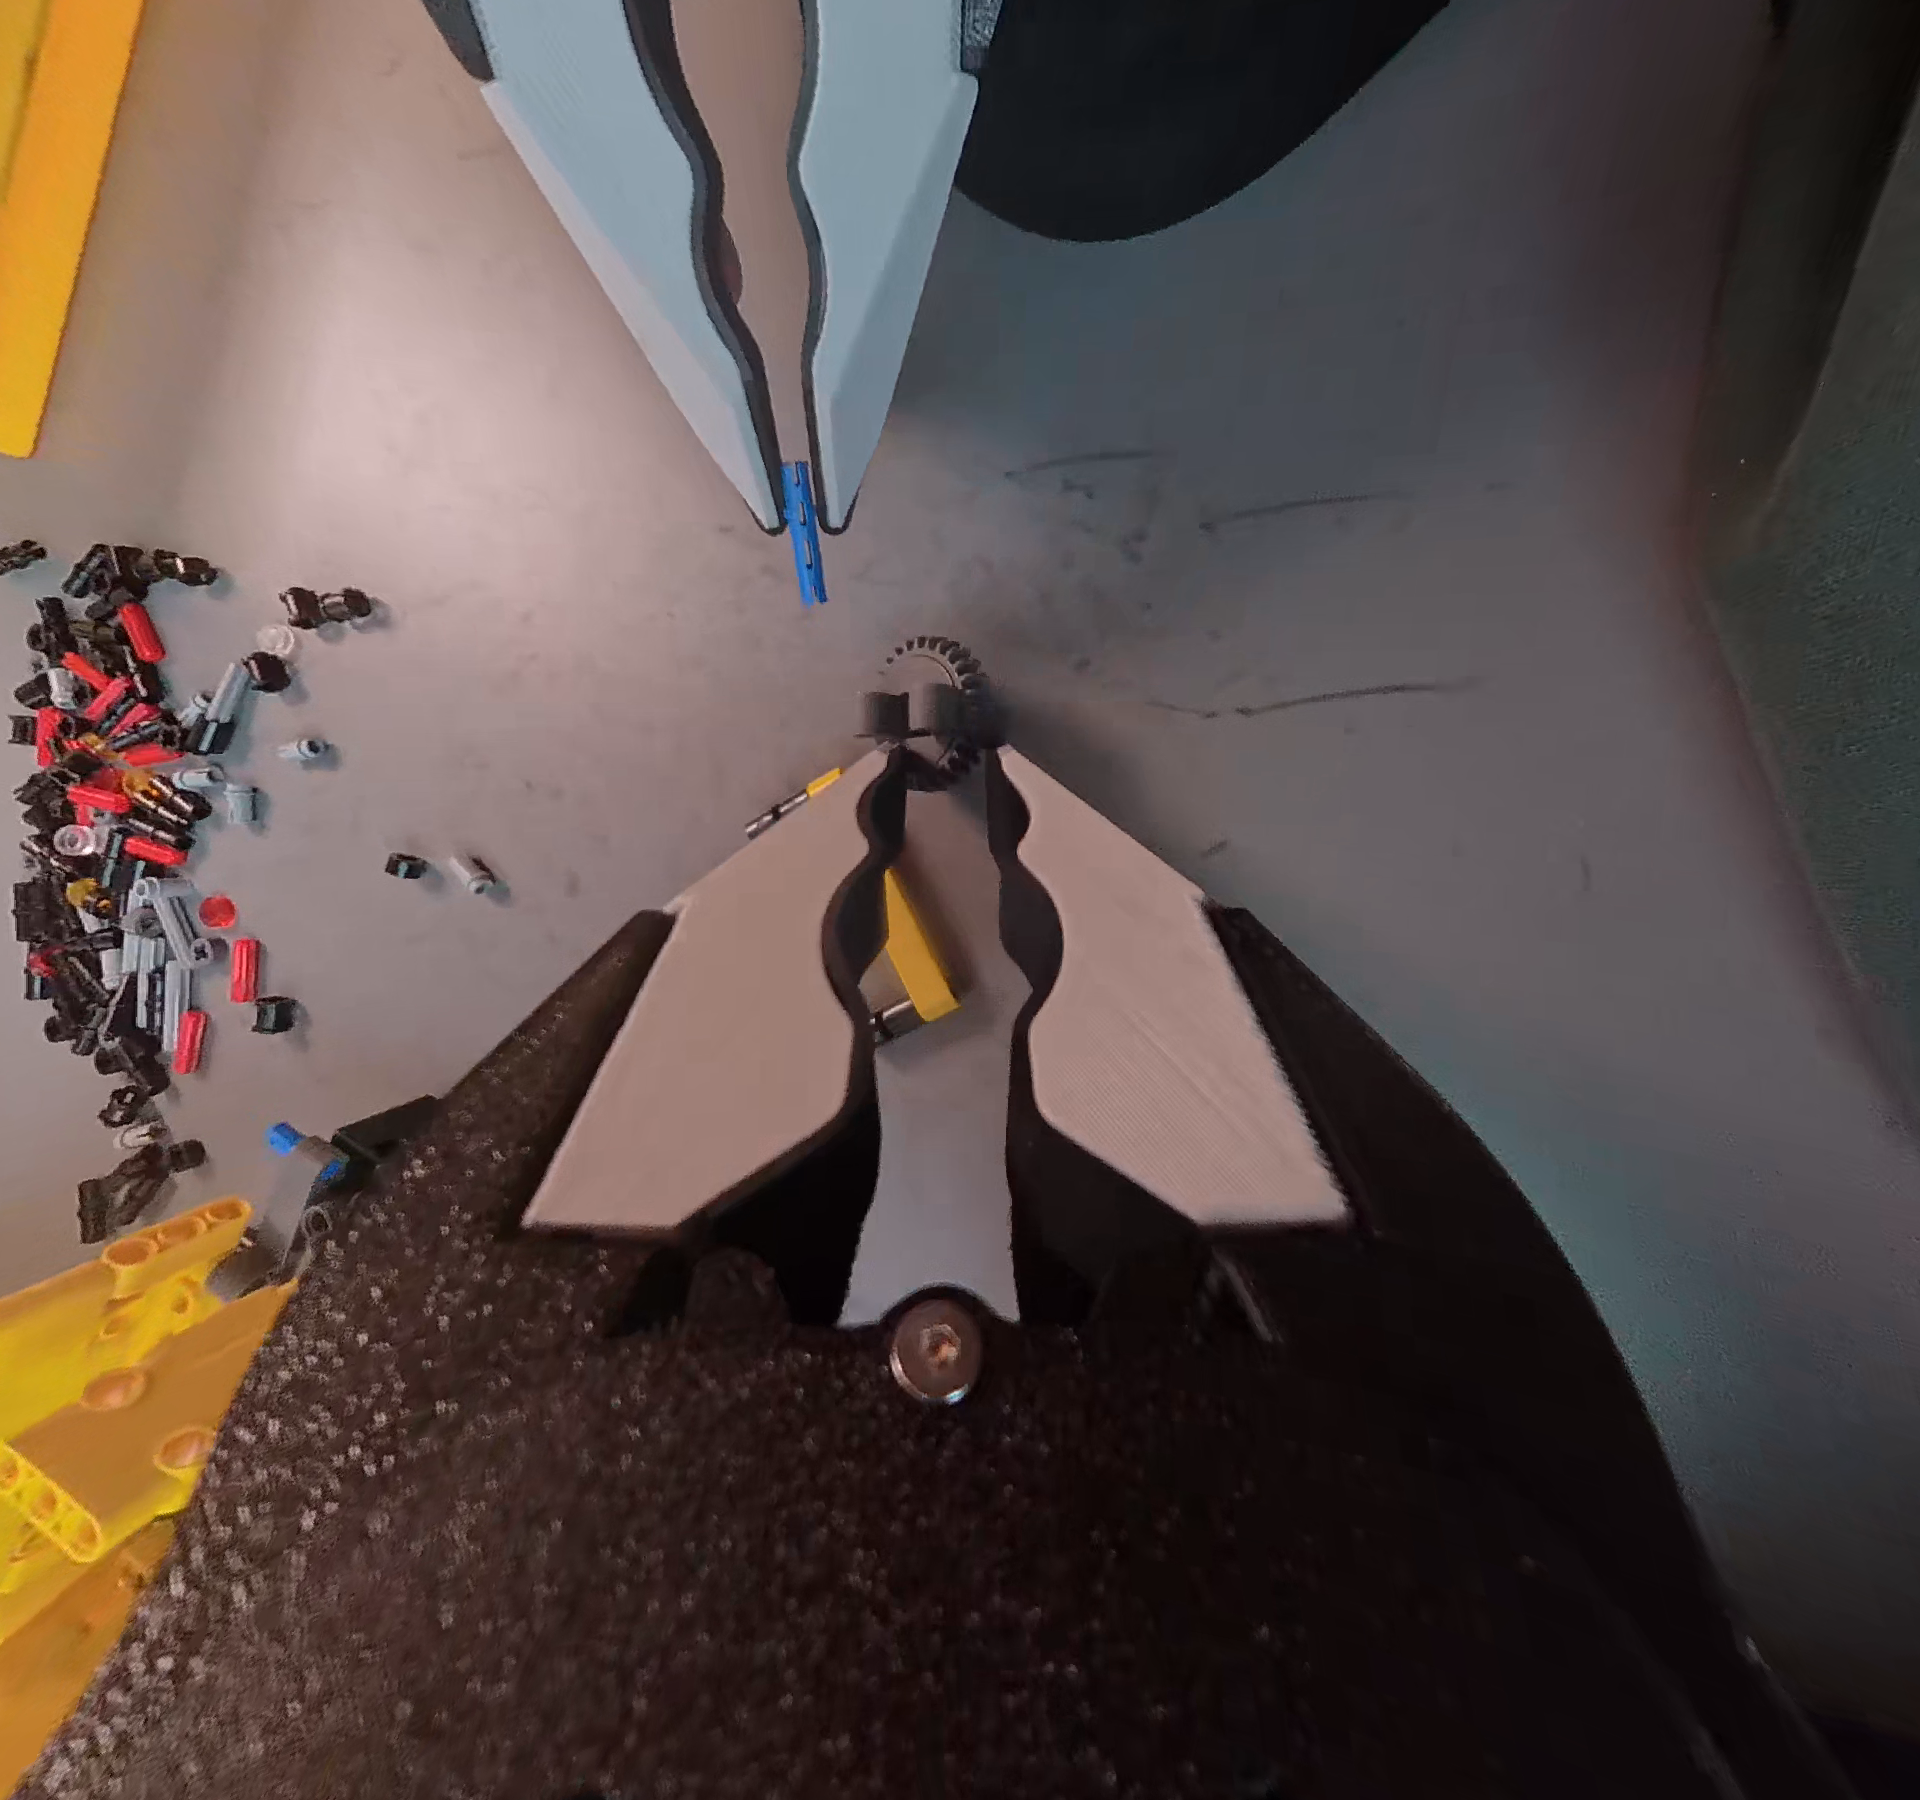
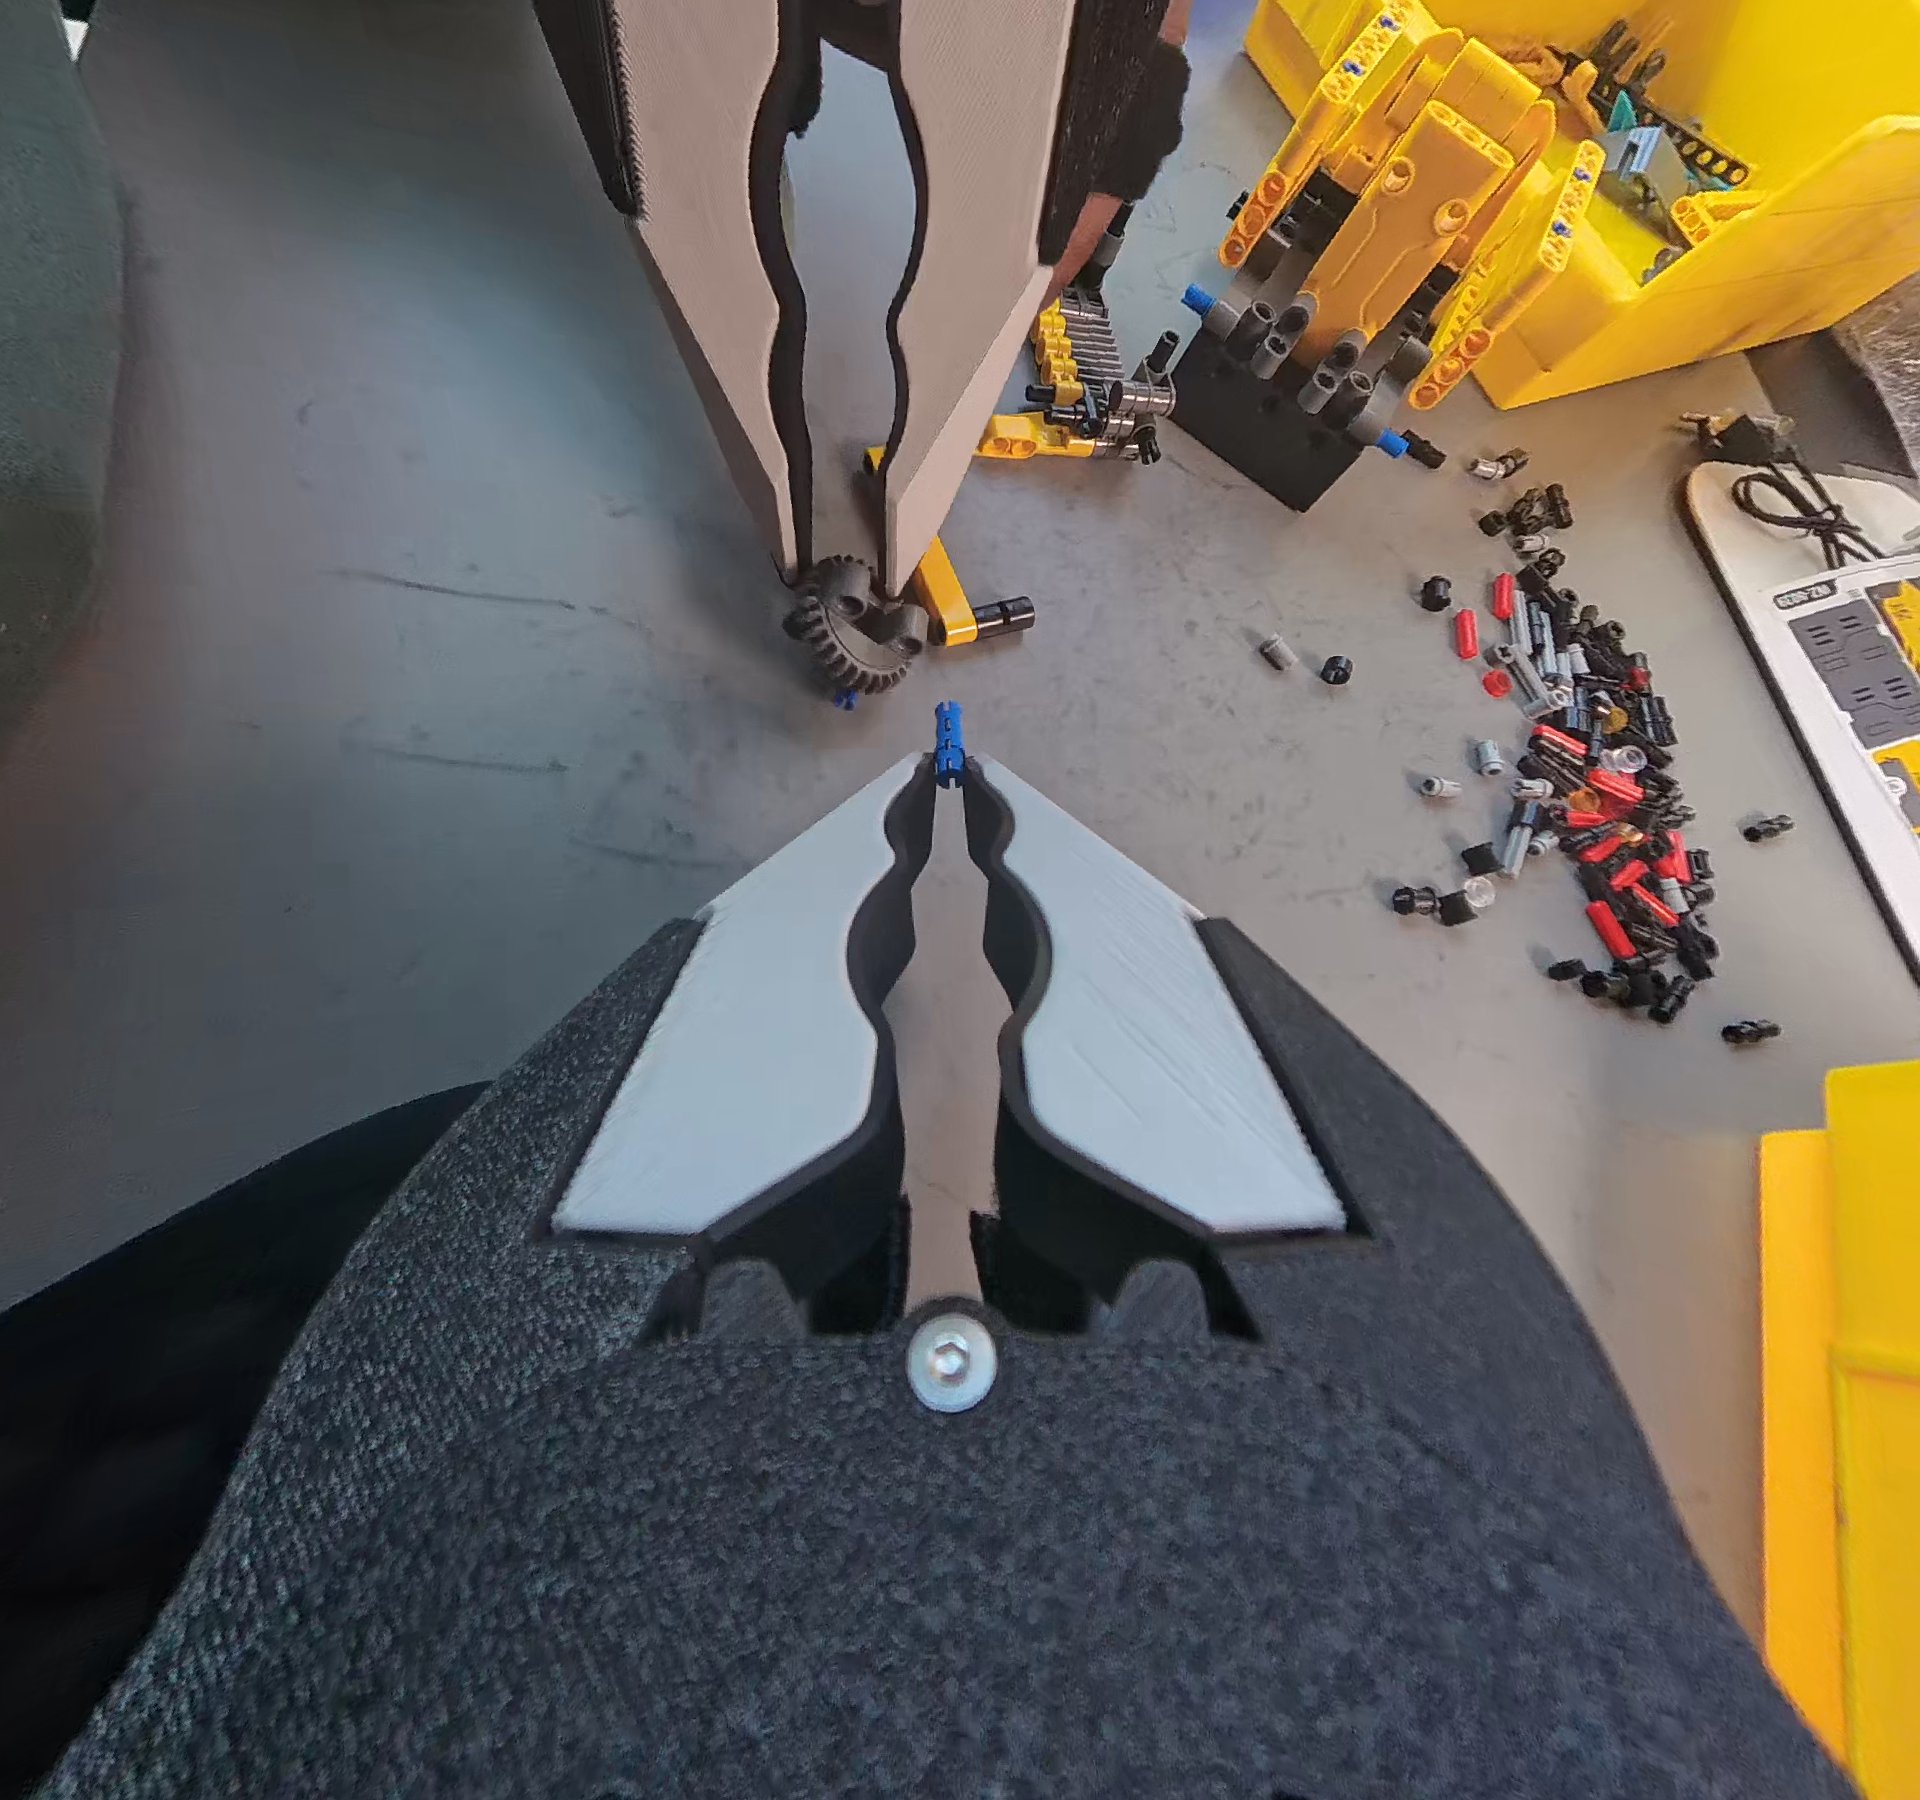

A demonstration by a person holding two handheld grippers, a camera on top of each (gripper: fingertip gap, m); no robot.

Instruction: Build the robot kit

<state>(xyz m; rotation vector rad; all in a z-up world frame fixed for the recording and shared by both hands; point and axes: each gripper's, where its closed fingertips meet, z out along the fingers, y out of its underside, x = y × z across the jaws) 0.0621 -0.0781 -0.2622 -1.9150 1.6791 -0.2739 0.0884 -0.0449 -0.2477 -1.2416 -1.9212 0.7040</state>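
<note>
Two claws face off: left claw (image 1: 940,753) grips gear (image 1: 951,711), right claw (image 2: 945,763) pinches blue pin (image 2: 947,737).

I count two grippers: my left gripper (image 1: 940,748), its fingertips closed on the one black gear (image 2: 847,633), and my right gripper (image 2: 948,763), pinching one blue pin (image 2: 947,737). One loose heap of small pieces (image 2: 1605,815) in red, black and grey lies on the one grey table (image 2: 416,555); the pieces are too many and too small for me to count. I see one yellow-and-black built model (image 2: 1382,275), one yellow bin (image 2: 1714,140), one short yellow beam (image 2: 951,602) and one printed booklet (image 2: 1849,670).
</note>
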